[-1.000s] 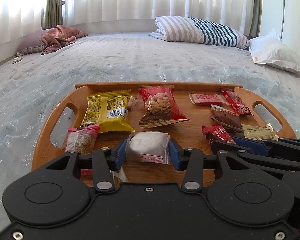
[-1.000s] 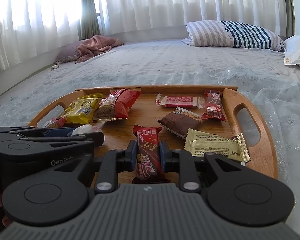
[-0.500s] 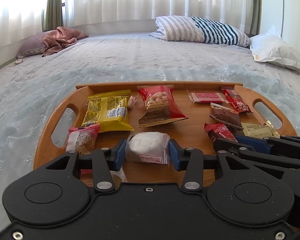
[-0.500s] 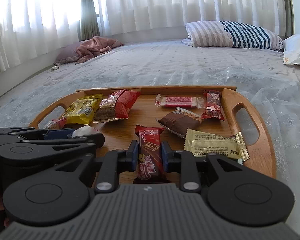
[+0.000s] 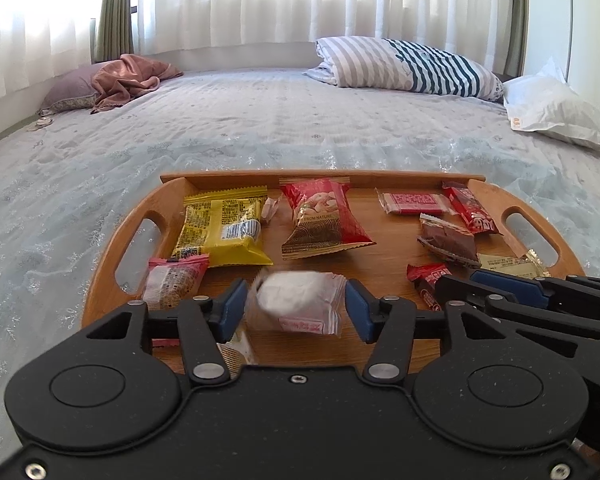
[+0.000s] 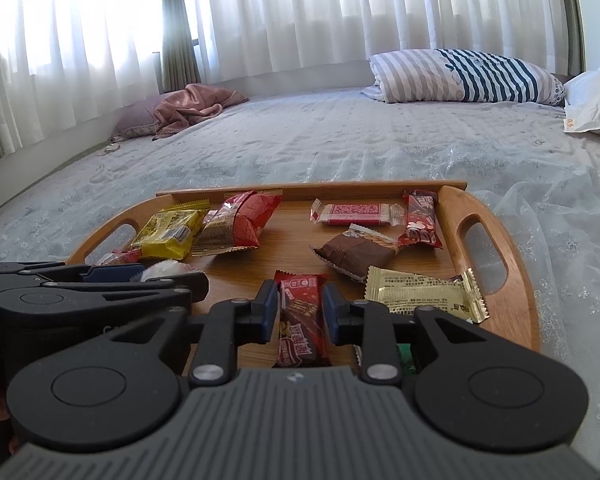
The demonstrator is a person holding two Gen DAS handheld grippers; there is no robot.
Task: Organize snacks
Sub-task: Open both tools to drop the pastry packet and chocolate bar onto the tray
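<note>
A wooden tray [image 5: 320, 178] on the bed holds several snack packets. My left gripper [image 5: 294, 300] hangs over the tray's near edge with its jaws opening. A white packet [image 5: 300, 300] sits blurred between its blue pads with a gap on each side. My right gripper [image 6: 298, 300] is also opening; a dark red bar [image 6: 302, 316] lies lengthwise between its pads, resting on the tray [image 6: 452, 208]. Each gripper shows at the edge of the other's view: the right gripper [image 5: 500, 282] and the left gripper [image 6: 112, 276].
On the tray lie a yellow bag [image 5: 220, 232], a red nut bag [image 5: 324, 216], a pink packet [image 5: 172, 280], a brown bar [image 6: 356, 256], a gold packet [image 6: 420, 292] and red bars [image 6: 420, 220]. A striped pillow [image 5: 412, 66] and pink blanket [image 5: 128, 80] lie far back.
The left pads have drawn apart off the white packet, which has tipped and blurred. The right pads have eased off the red bar, which now lies lower on the tray.
</note>
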